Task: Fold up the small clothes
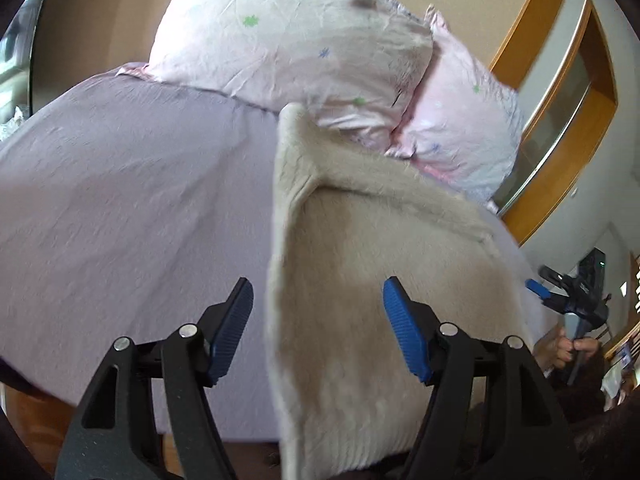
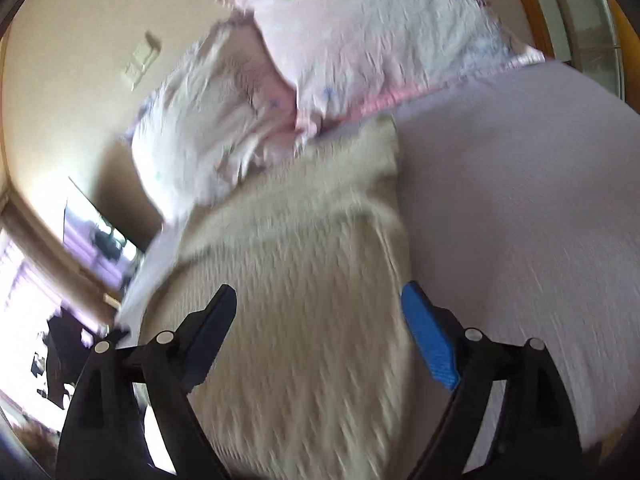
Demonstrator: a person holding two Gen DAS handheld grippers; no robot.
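A beige knitted garment [image 1: 360,280] lies on the lilac bed sheet [image 1: 120,200], its long axis running from the bed's near edge toward the pink pillows [image 1: 300,52]. Both the left tongs [image 1: 318,328] and the right tongs [image 2: 320,332] are spread wide, gripping nothing, with the garment's near end directly ahead of them. It looks soft, ribbed and thick.

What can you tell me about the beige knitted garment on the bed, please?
The beige garment is a soft, ribbed knit lying spread on the lilac bedsheet, its far end narrowing to a strip that reaches the pink pillows. A fold ridge crosses it there. The left gripper and right gripper both stand open over its near part, gripping nothing.
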